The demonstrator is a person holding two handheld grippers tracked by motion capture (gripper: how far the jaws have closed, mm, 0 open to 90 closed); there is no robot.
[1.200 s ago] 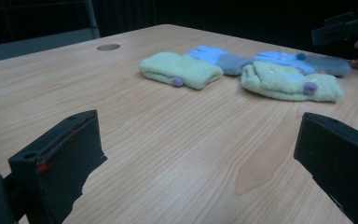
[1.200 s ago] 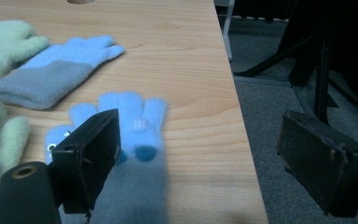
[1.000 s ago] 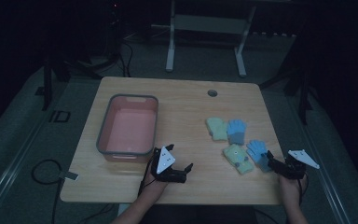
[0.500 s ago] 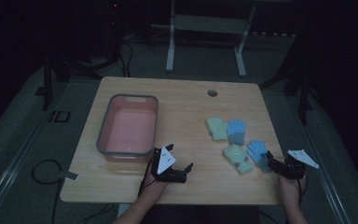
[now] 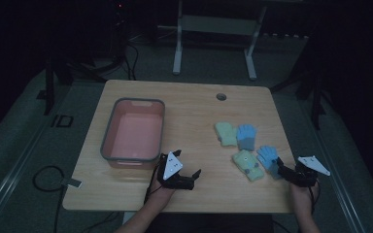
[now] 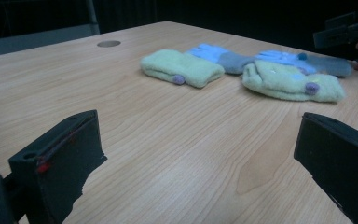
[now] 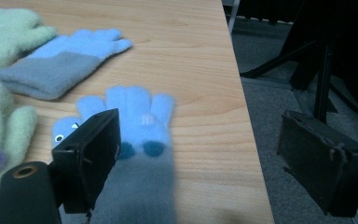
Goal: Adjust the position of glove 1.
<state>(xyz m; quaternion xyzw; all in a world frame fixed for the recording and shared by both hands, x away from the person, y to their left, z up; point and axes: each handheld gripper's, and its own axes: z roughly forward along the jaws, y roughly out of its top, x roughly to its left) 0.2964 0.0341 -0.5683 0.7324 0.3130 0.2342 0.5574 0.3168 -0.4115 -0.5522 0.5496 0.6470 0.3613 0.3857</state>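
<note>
Blue fleece, the nearest blue glove (image 7: 137,126) lies flat on the worktop (image 5: 194,116) close to its right edge. The right tool (image 7: 193,154) stands wide over its grey cuff. One jaw hangs past the edge, so closing may miss the cuff or drag the glove off. The left tool (image 6: 196,158) is wide too, holding nothing.
</note>
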